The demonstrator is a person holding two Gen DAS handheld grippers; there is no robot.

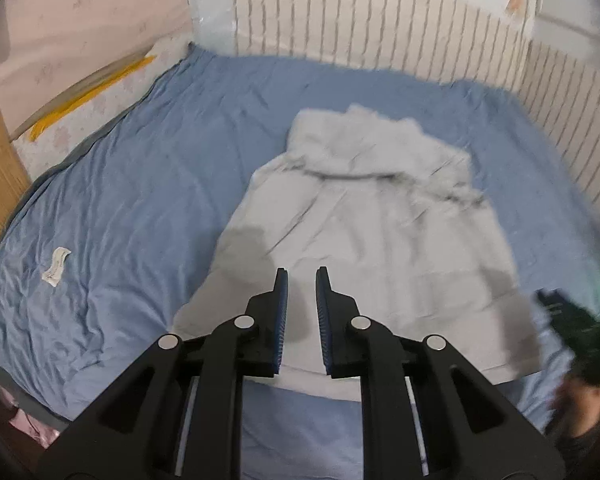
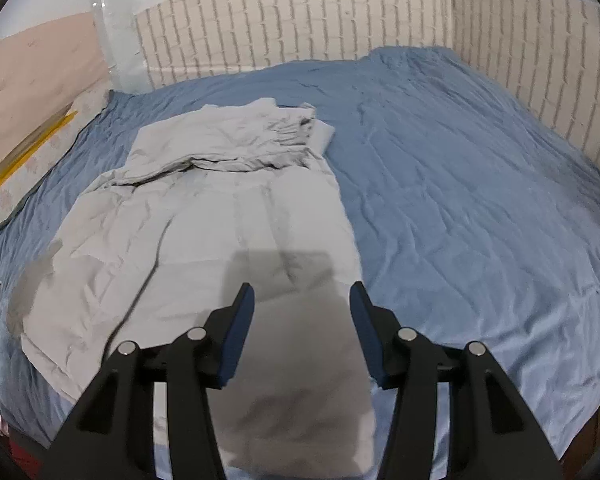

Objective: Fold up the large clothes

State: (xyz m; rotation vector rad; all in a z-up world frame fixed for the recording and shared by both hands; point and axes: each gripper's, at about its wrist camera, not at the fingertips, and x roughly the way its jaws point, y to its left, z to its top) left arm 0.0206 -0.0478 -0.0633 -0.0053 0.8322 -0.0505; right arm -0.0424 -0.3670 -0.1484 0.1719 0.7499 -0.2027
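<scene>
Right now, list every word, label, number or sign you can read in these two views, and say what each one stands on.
Nothing can be read.
White tag on the blue bedsheet: it carries small print, too small and blurred to read.
Grey garment: no print or label shows.
Left gripper and right gripper: no markings show.
Brick-pattern wall: pattern only, no writing.

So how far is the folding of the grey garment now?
Partly done: the grey garment lies on the blue sheet, its far part already folded over. Nothing is in hand: left tongs and right tongs hang empty above it. The long body remains unfolded.
</scene>
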